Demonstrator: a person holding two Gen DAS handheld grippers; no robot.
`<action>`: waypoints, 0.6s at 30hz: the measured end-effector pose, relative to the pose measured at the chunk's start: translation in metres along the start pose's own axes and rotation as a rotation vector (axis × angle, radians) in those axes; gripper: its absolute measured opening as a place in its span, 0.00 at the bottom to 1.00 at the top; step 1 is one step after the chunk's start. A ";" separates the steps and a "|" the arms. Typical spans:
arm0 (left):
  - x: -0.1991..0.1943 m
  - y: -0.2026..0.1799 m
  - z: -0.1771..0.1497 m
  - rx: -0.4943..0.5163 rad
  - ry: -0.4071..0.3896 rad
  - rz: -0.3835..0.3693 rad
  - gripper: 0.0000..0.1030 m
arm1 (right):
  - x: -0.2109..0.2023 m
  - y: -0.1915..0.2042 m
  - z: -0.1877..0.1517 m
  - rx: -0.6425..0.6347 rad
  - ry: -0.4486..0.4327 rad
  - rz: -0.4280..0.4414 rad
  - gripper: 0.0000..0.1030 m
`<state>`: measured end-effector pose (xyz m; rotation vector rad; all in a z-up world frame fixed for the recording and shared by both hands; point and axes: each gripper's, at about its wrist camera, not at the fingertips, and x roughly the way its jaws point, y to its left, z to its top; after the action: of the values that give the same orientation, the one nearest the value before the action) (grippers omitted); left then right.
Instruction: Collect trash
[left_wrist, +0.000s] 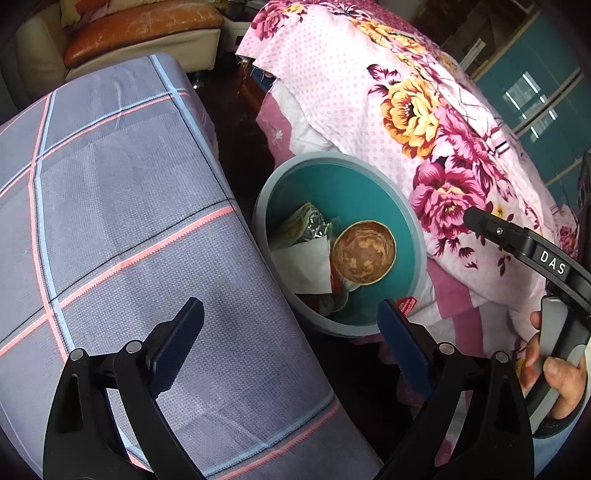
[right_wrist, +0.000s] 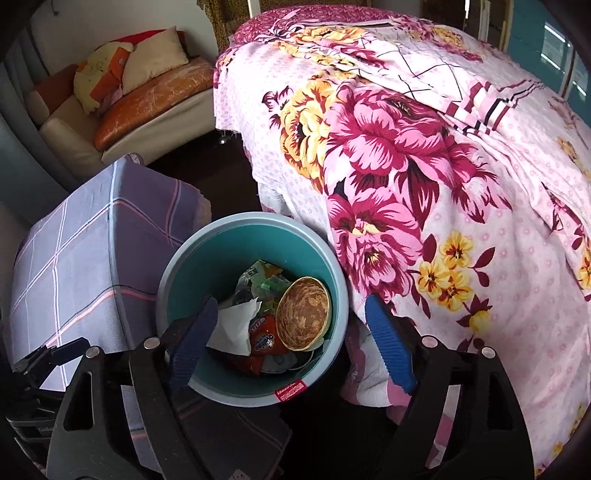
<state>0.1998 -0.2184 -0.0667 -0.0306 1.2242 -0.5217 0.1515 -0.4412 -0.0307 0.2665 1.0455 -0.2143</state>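
A teal bin stands on the floor between a covered table and a bed. Inside lie a brown-stained paper bowl, a white tissue, a foil wrapper and an orange snack packet. My left gripper is open and empty, held above the table edge beside the bin. My right gripper is open and empty, held directly above the bin. The right gripper's body and the hand holding it show in the left wrist view.
A table under a grey checked cloth is left of the bin. A bed with a pink floral cover is on the right. A cream sofa with orange cushions stands at the back.
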 end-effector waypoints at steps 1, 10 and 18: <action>-0.004 -0.001 -0.001 0.002 -0.004 0.001 0.92 | -0.004 0.003 -0.002 -0.010 0.009 0.012 0.83; -0.047 -0.013 -0.019 0.040 -0.072 0.044 0.96 | -0.043 0.038 -0.029 -0.116 0.013 0.077 0.87; -0.084 -0.013 -0.043 0.030 -0.126 0.082 0.96 | -0.087 0.044 -0.048 -0.155 -0.057 0.048 0.88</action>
<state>0.1366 -0.1856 -0.0039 0.0122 1.0895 -0.4602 0.0831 -0.3804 0.0271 0.1443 0.9928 -0.0963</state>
